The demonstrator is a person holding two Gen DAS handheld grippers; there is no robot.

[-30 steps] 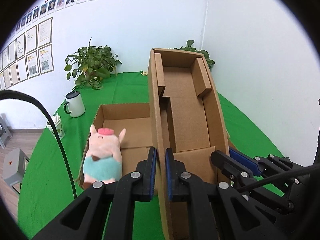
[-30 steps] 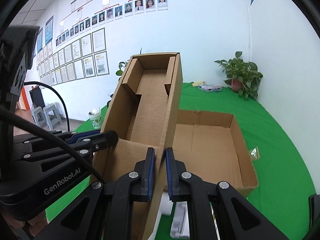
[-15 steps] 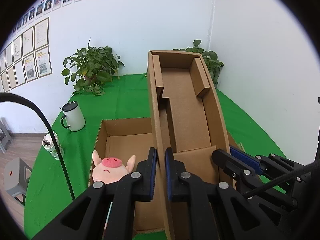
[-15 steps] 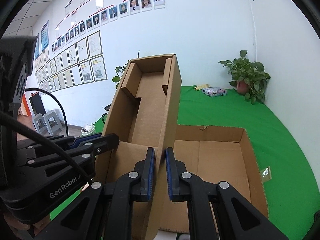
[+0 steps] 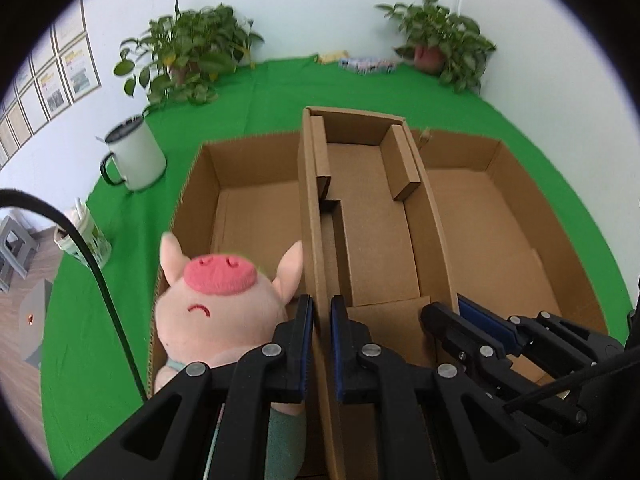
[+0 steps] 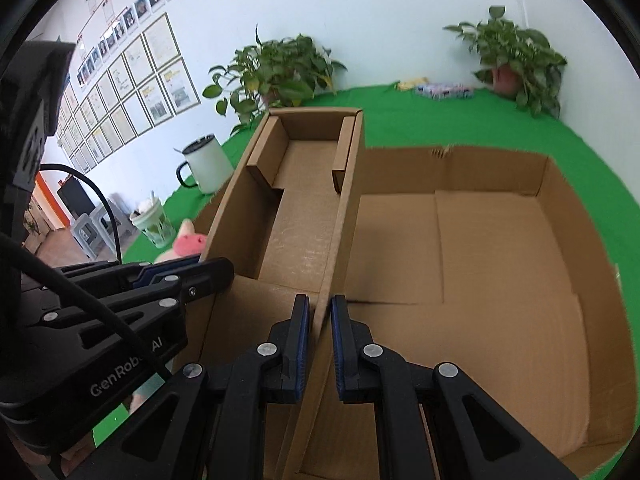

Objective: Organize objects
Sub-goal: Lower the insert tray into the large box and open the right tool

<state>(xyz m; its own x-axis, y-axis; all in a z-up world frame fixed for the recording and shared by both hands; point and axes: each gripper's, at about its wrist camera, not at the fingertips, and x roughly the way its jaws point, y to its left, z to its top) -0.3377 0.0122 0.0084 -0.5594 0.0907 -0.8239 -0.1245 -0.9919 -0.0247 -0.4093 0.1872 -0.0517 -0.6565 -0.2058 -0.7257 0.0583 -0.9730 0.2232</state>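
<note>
Both grippers hold a narrow open cardboard box [image 5: 372, 232] over a large shallow cardboard box [image 5: 500, 216] on the green table. My left gripper [image 5: 321, 312] is shut on the narrow box's left wall. My right gripper [image 6: 320, 312] is shut on its right wall [image 6: 340, 216]. The narrow box is tilted down toward the large box [image 6: 480, 264]. A pink pig plush [image 5: 220, 308] sits at the large box's near left corner, close beside my left gripper; it also shows in the right wrist view [image 6: 186, 242].
A white mug [image 5: 134, 156] and a paper cup [image 5: 82, 236] stand on the green cloth at left. Potted plants [image 5: 188, 60] line the back wall, one in the right corner [image 5: 440, 40]. A small packet [image 5: 366, 64] lies at the far edge. Grey stools stand on the floor at left.
Both grippers have tipped the narrow box forward and down toward the large box. The pig plush now looms closer to my left gripper.
</note>
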